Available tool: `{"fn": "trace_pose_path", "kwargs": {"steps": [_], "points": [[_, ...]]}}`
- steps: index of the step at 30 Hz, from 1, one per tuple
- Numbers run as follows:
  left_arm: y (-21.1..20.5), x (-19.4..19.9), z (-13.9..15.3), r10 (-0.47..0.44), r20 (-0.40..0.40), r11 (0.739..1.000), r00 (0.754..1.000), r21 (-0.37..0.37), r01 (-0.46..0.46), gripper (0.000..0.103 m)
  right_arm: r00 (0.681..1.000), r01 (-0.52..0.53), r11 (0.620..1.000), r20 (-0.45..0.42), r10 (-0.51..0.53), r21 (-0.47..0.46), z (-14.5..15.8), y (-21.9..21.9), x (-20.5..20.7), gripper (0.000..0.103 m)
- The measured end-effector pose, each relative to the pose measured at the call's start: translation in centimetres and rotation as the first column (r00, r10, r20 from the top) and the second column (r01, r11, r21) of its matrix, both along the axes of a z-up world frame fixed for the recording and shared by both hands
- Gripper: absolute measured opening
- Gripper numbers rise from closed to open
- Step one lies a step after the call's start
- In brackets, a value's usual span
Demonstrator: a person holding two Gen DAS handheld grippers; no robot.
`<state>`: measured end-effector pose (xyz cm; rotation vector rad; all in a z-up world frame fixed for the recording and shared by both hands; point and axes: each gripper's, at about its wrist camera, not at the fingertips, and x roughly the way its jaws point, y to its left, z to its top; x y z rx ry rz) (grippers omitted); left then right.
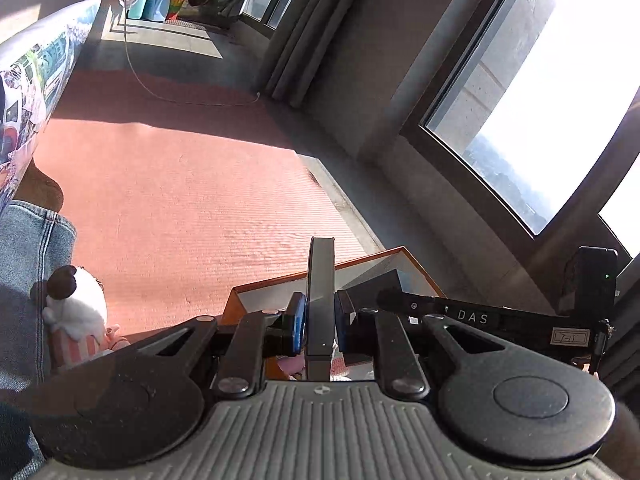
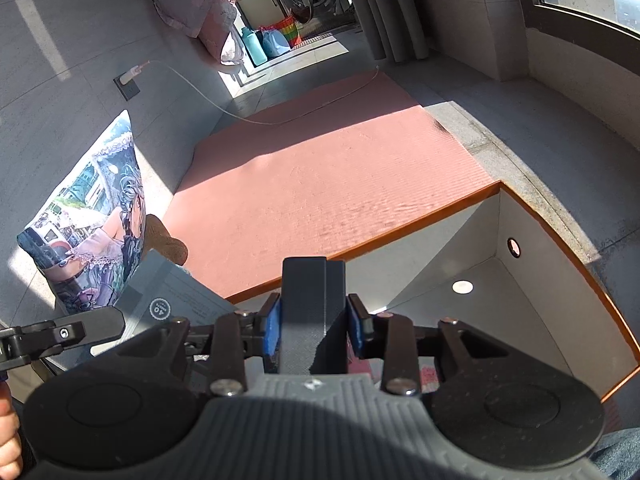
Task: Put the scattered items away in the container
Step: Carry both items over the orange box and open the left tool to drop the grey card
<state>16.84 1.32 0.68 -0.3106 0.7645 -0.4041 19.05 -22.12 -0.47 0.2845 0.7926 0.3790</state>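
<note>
Left gripper (image 1: 320, 320) is clamped tight, blue pads (image 1: 297, 320) pressing both faces of a thin grey flat item (image 1: 320, 280) that stands on edge at the lower centre of the left wrist view. Just beyond it sits the orange-rimmed container (image 1: 416, 268), white walls catching the sun, resting on the pink mat (image 1: 180, 184). Down at the lower left of that frame a plush toy (image 1: 76, 304) with dark ears lies on the mat beside a denim-clad leg (image 1: 28, 260).

Over to the right wrist view: the right gripper (image 2: 314, 328) is closed too, its blue pads (image 2: 273, 326) squeezing a dark block-shaped item (image 2: 314, 300) held upright at the frame's centre. The container's open corner (image 2: 500, 216) fills the right side, directly ahead of and beside the fingers. At the lower left, a grey booklet (image 2: 180, 296) shows edge-on behind the other tool, and a printed cushion (image 2: 92, 216) leans against the wall at mid-left.
</note>
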Motion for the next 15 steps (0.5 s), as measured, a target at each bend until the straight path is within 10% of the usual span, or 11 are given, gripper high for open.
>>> {"fn": "trace_pose_path", "kwargs": {"steps": [7, 15], "points": [[-1.7, 3.2, -2.8, 0.010, -0.085, 1.000, 0.996, -0.018, -0.012, 0.018, 0.998, 0.051, 0.998, -0.034, -0.050, 0.029, -2.0, -1.1, 0.9, 0.037], [-1.6, 3.8, -6.4, 0.208, -0.196, 0.959, 0.958, -0.149, -0.239, 0.018, 0.989, 0.103, 0.994, -0.108, -0.097, 0.044, -4.3, -2.0, 1.3, 0.037]]}}
